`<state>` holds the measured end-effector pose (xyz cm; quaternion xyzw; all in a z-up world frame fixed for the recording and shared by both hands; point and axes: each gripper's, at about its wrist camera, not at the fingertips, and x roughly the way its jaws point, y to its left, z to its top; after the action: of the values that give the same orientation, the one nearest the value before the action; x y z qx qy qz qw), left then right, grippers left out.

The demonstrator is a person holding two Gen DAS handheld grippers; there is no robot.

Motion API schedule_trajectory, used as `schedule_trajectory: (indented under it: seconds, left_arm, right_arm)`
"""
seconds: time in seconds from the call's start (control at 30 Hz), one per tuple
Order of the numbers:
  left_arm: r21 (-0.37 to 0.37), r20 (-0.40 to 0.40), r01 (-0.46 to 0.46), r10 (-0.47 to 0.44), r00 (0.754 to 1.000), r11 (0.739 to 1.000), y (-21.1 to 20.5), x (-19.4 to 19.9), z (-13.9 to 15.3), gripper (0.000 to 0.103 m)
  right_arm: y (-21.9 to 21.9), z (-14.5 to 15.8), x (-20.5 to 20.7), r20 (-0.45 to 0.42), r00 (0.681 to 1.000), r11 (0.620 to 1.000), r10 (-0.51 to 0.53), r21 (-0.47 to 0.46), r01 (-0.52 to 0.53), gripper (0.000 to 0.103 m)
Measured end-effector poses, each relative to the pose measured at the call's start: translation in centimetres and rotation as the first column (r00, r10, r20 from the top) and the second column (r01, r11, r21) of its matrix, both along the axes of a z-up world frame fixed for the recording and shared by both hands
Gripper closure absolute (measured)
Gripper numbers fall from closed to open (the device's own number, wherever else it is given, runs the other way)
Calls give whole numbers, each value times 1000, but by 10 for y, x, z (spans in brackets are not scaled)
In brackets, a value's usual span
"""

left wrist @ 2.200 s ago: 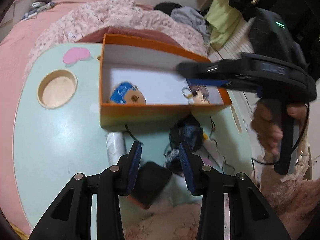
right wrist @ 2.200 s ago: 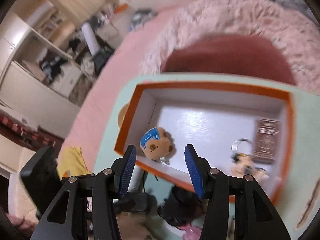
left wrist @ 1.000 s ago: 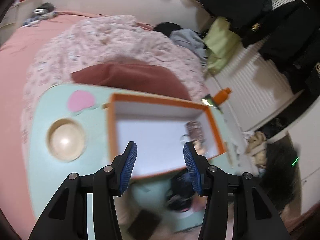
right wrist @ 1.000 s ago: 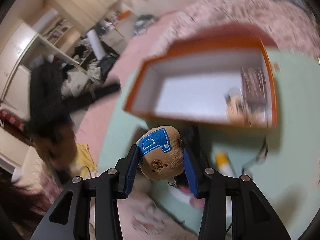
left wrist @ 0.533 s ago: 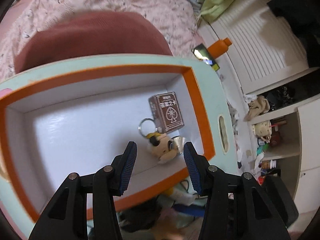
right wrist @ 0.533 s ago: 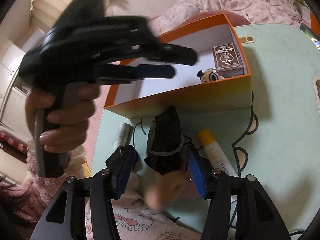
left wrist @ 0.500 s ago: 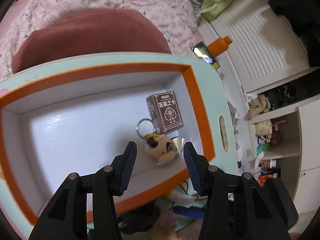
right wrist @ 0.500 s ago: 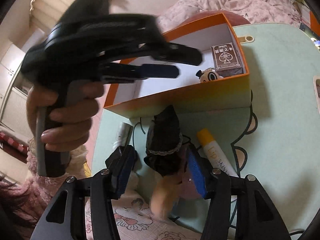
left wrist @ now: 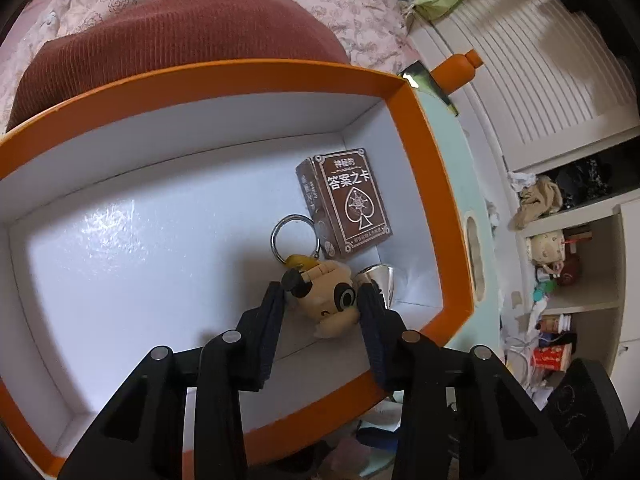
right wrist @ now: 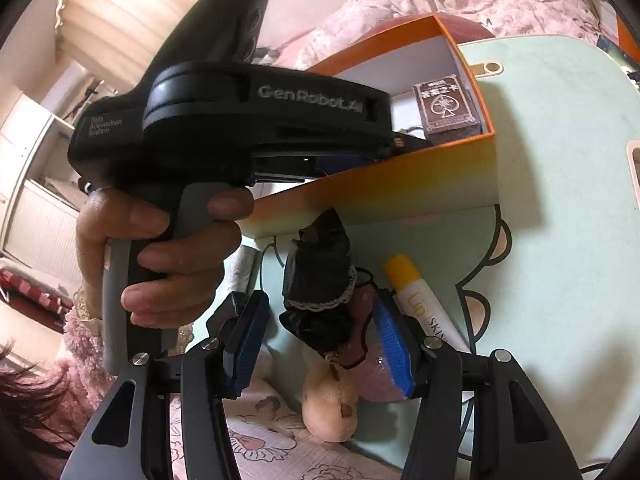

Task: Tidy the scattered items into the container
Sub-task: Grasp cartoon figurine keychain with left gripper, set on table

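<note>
Left gripper closing around a plush keychain inside the orange box

The left gripper point(left wrist: 322, 300) reaches down into the orange box point(left wrist: 434, 184) on the mint desk point(right wrist: 560, 200), its jaws closing on either side of the plush dog keychain point(left wrist: 328, 300) at the near right corner, just beside a brown card deck point(left wrist: 352, 204). The right gripper point(right wrist: 320, 336) hangs spread and empty over the clutter near the box: a black lace-trimmed cloth point(right wrist: 320, 284), a lip balm tube point(right wrist: 420, 296) to its right, and a tan plush toy point(right wrist: 330, 408) at the desk's near edge
</note>
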<state>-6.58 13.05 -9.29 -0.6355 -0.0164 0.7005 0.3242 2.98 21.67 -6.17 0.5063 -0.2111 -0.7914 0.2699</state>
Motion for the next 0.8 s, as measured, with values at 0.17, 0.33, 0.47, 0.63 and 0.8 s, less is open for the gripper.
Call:
schedule_trajectory:
  seconds: [0.17, 0.33, 0.47, 0.63, 0.8]
  left_arm:
    - [14, -7, -26, 26, 1000, 1000, -12, -5, -1, 64]
    - [124, -56, -83, 91, 994, 989, -49, -7, 29, 64]
    - [206, -130, -127, 156, 979, 970, -95, 7, 68, 65]
    - [204, -186, -111, 150, 971, 973, -137, 52, 83, 65]
    - [168, -159, -70, 97, 983, 983, -148, 87, 56, 65]
  right_arm:
    - [1, -1, 1, 4, 1000, 1000, -14, -3, 14, 49]
    - [3, 1, 4, -7, 1000, 1000, -21, 5, 21, 49]
    - [6, 11, 5, -33, 999, 1000, -17, 26, 18, 49]
    - [15, 32, -7, -94, 995, 999, -27, 41, 31, 49]
    - [3, 50, -45, -156, 987, 984, -39, 166, 65, 49]
